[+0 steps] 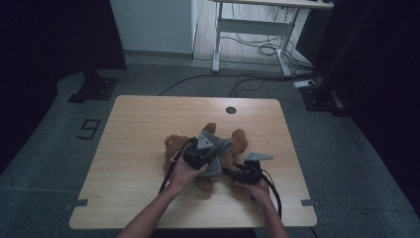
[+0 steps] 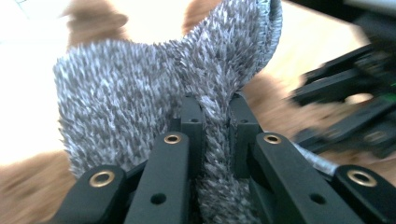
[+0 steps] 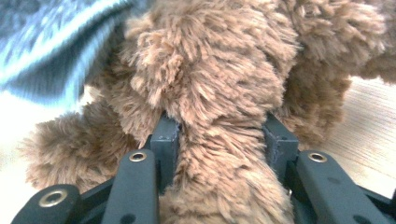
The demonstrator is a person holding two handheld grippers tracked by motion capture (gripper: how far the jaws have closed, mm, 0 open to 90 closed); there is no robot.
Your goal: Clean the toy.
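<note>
On the wooden table (image 1: 133, 148), a brown teddy bear (image 1: 174, 146) lies a little right of the middle and toward the near edge, with both hands working over it. To the left, the left gripper (image 1: 214, 166) reaches in above the bear's body; in the left gripper view its jaws are pinched almost fully together on a fold of grey knitted fabric (image 2: 140, 93), a small garment whose cloth runs up from between the pads and spreads out ahead. To the right, the right gripper (image 1: 233, 171) sits near the bear's lower right side, and in the right gripper view its jaws stand partly apart with a thick furry limb of the bear (image 3: 219, 154) pressed between them, so it has a firm hold on the toy. The step in hand looks like dressing or undressing the bear: one claw steadies it while the other works the garment. I cannot tell from these views which way the cloth is going. The next move likely calls for the right gripper to hold the limb steady while the left draws the knit along the body without letting the thin fold slip from its pads.
</note>
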